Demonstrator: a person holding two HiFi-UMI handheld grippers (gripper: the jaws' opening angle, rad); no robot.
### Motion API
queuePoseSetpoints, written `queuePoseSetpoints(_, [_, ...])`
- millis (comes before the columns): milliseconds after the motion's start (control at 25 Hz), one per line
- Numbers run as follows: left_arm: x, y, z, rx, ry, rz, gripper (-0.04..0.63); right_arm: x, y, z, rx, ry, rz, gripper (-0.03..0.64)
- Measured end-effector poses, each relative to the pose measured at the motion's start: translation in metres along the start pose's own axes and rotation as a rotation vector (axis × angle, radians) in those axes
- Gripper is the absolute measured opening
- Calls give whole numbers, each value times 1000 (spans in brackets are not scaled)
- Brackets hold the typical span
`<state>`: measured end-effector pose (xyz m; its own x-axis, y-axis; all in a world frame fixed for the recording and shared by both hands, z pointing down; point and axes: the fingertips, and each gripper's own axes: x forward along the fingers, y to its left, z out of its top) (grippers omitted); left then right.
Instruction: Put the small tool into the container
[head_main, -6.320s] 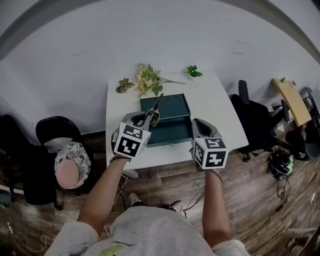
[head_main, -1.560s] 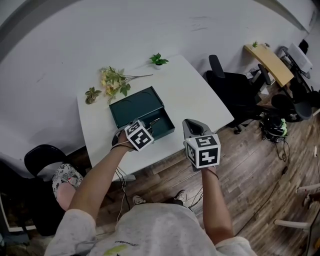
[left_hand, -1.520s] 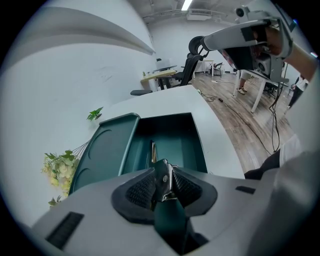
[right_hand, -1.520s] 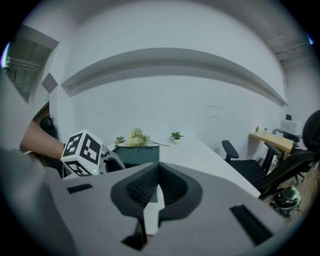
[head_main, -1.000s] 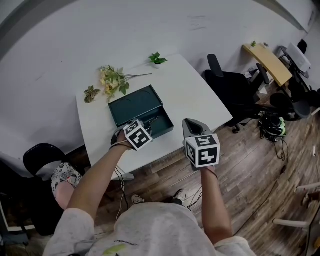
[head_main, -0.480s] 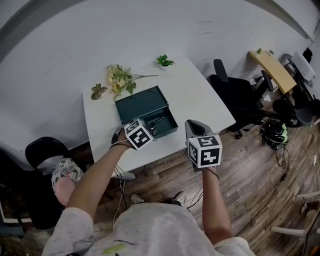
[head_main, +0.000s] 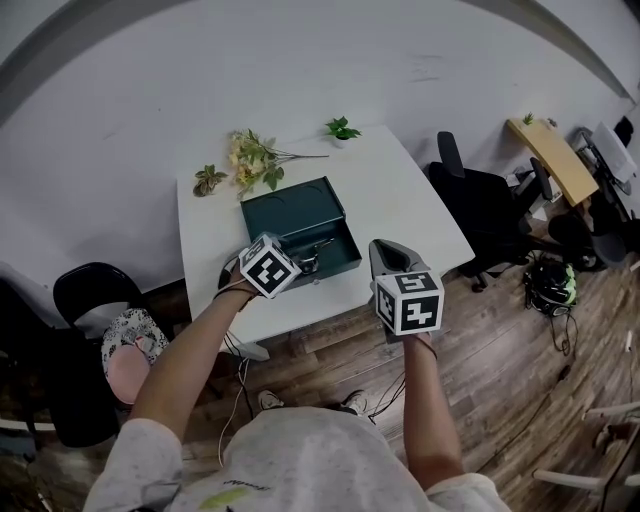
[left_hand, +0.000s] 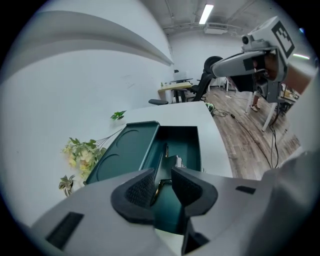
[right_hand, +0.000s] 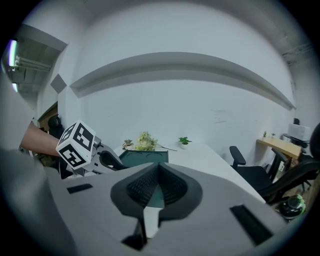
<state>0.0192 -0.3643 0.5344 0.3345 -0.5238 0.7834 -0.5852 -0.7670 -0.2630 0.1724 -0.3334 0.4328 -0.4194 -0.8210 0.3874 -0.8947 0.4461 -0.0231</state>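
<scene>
tool (head_main: 314, 256) in container (head_main: 340, 236), flowers (head_main: 255, 160) behind container

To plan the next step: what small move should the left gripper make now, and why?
Probably lift the left gripper clear of the dark green metal box: the small metal tool already lies inside, and its jaws, having just closed slightly, stand apart, empty.

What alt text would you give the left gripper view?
The left claw, open and empty, having just closed a little, hovers over an open dark green box with a small tool lying inside. Beside it, artificial flowers lie on the white table.
</scene>
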Motion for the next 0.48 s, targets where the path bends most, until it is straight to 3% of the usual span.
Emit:
queuePoseSetpoints(160, [-15, 8, 3, -100, -56, 16, 89, 1, 2, 9, -13, -13, 10, 5])
queuePoseSetpoints(360, [-39, 22, 18, -143, -158, 66, 72, 2, 4, 19, -22, -26, 18, 5])
queuePoseSetpoints(480, [-52, 32, 19, -218, -209, 95, 72, 2, 6, 24, -27, -32, 24, 5])
